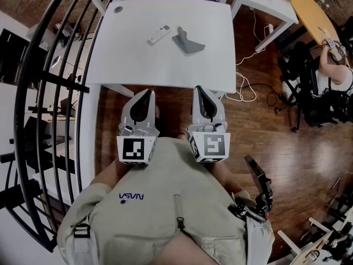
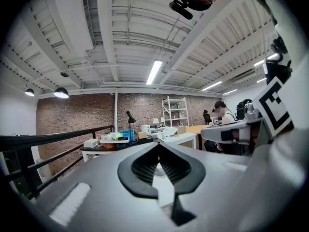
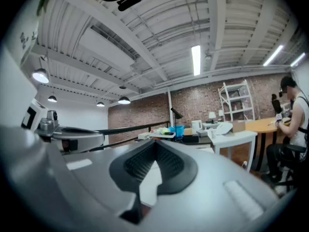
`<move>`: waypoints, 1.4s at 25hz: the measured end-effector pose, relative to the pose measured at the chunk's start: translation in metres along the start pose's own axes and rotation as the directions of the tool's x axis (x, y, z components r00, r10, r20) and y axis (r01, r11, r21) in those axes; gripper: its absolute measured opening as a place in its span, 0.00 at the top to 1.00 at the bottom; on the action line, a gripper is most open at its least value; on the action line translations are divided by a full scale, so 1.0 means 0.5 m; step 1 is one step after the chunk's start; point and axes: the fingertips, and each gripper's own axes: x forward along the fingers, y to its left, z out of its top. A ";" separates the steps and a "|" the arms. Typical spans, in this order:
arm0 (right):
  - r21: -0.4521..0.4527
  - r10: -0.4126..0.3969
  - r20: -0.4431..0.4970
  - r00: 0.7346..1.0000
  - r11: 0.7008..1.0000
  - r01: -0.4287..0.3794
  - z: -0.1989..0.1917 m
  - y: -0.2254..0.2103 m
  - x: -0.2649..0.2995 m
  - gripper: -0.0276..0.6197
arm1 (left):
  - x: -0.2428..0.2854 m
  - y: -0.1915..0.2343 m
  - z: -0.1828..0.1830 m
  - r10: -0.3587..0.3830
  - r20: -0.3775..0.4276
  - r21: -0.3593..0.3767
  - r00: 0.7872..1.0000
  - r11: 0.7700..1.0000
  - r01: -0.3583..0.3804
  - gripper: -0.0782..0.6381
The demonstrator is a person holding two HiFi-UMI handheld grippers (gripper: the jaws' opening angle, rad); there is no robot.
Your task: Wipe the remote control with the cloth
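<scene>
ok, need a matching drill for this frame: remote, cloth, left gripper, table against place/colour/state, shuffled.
Things:
1 remote
2 cloth
3 left gripper
4 table

Descriptions:
A grey, bunched up
B white, carries the remote and the cloth
C shut, empty, short of the table
D slim, lies just left of the cloth

Pairs: 1-D, 2-A, 3-C, 4-B

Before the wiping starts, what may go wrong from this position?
The left gripper and right gripper are both shut and empty, short of the table. Reaching like this would probably only push the cloth away. The remote control lies loose beside the cloth, so wiping it unheld may slide it across the smooth top.
</scene>
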 end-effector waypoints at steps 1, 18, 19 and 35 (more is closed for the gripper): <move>-0.004 0.000 -0.004 1.000 1.000 0.000 -0.001 0.001 0.016 0.95 | 0.015 0.014 0.004 0.003 0.011 -0.005 1.000 1.000 -0.003 0.88; -0.066 -0.156 -0.122 0.980 0.987 0.148 0.000 -0.015 0.384 0.95 | 0.320 0.287 -0.001 -0.119 0.052 -0.169 0.992 0.978 0.126 0.88; -0.069 -0.164 -0.126 0.978 0.985 0.157 -0.001 -0.014 0.399 0.95 | 0.333 0.299 -0.005 -0.128 0.051 -0.167 0.990 0.977 0.135 0.88; -0.076 -0.095 -0.248 0.964 0.994 0.079 -0.073 -0.087 0.508 0.88 | 0.462 0.305 -0.110 -0.162 -0.119 -0.058 0.980 0.986 0.156 0.76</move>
